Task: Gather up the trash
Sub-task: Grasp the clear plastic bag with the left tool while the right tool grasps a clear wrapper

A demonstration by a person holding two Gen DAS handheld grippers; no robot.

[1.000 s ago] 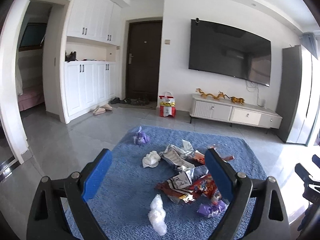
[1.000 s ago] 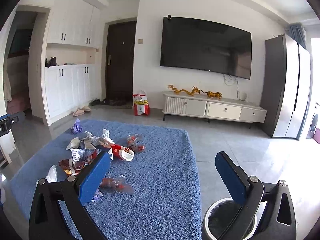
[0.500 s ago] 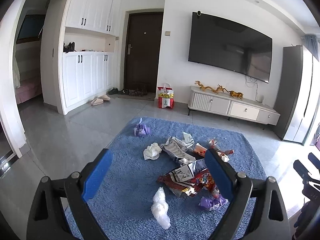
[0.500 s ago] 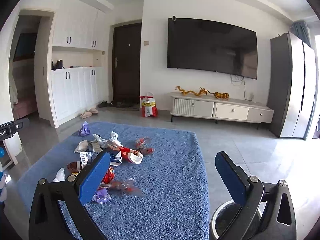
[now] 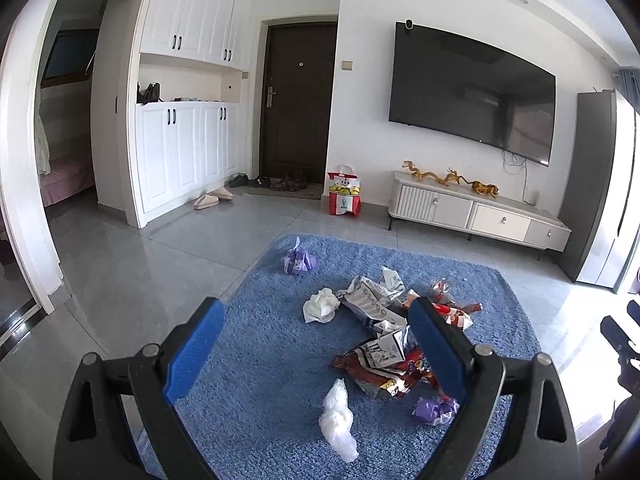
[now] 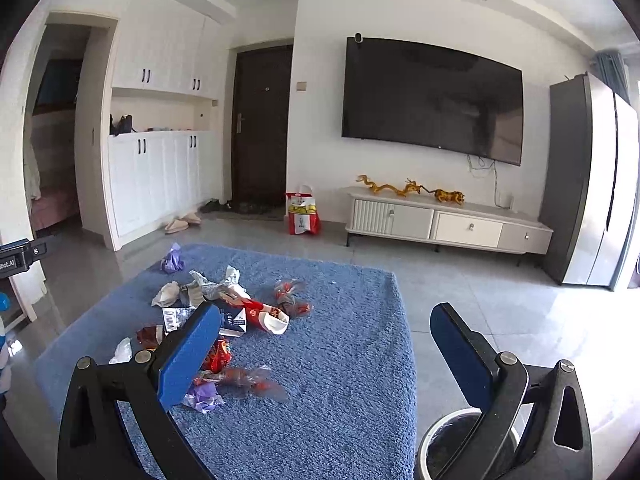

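Crumpled trash lies scattered on a blue rug (image 5: 256, 360) (image 6: 344, 360): a white tissue (image 5: 320, 305), a clear plastic wad (image 5: 337, 420), silver and red snack wrappers (image 5: 380, 364) (image 6: 256, 314), and purple wrappers (image 5: 299, 260) (image 6: 173, 259). My left gripper (image 5: 316, 352) hovers open above the rug's near side, holding nothing. My right gripper (image 6: 326, 354) is open and empty too, further right over the rug. A round bin with a dark liner (image 6: 452, 446) shows at the bottom right, partly behind the right finger.
A white TV cabinet (image 5: 476, 212) with gold dragon figures stands under a wall TV (image 6: 432, 100). A red paper bag (image 5: 344, 194) sits by the dark door (image 5: 298, 104). Slippers (image 5: 212, 198) lie near white cupboards. A tall grey fridge (image 6: 588, 180) is at right.
Both views have risen and tilted up slightly, so the trash pile sits lower and a little farther off. Both grippers remain open and empty.
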